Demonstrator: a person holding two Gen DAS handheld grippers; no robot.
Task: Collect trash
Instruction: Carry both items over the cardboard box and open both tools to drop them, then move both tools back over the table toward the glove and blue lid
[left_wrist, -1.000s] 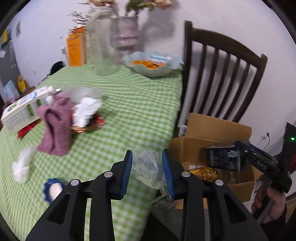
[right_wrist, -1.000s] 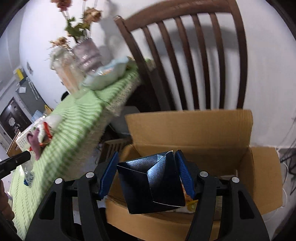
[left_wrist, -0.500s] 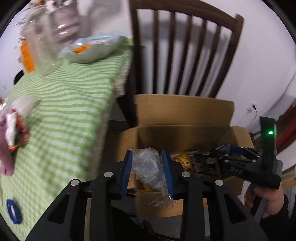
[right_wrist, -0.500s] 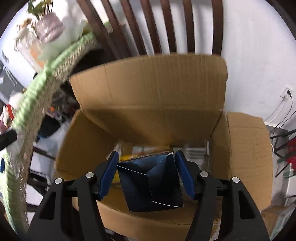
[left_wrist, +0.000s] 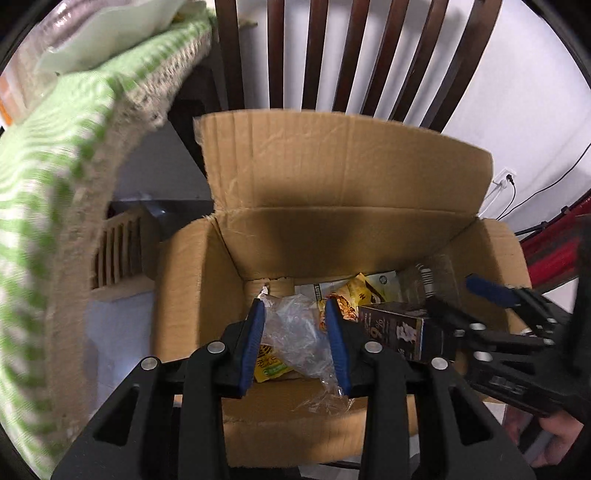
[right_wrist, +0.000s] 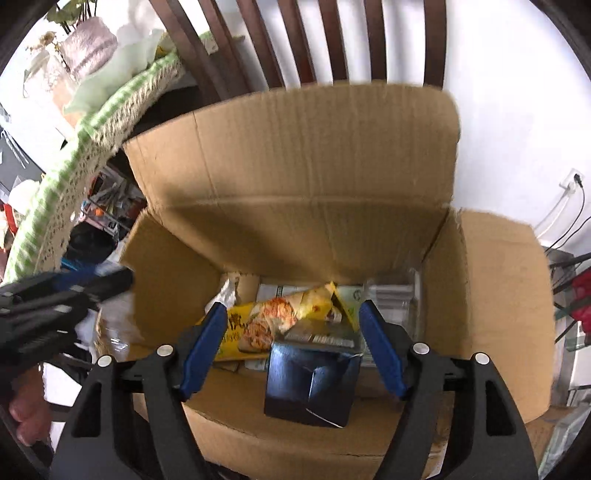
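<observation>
Two grippers hang over the open cardboard box (left_wrist: 343, 177) that I am filling with trash. My left gripper (left_wrist: 295, 332) has its jaws pinching a crumpled clear plastic bag (left_wrist: 295, 336); both blue pads press into it, though the jaws are just starting to ease apart. The bag sits above the near left part of the box opening, its loose tail trailing down over the front wall.

My right gripper (right_wrist: 291, 347) has its jaws spreading. The dark blue carton (right_wrist: 314, 384) sits between them, but neither pad touches it: I see a clear gap on the left side and a narrower one on the right. The carton is tilted, over the front edge of the box. In the left wrist view the same carton shows just right of the left gripper, with the right gripper behind it.

Down inside the box lie a yellow snack wrapper (right_wrist: 273, 321), some printed paper and a clear plastic tray (right_wrist: 395, 295) toward the back right corner.

Behind the box stands a dark wooden chair (left_wrist: 369, 55), its slats against the white wall. To the left, the green checked cloth (left_wrist: 44, 155) of the bench hangs blurred, with a pale bowl (left_wrist: 110, 33) near its edge.
</observation>
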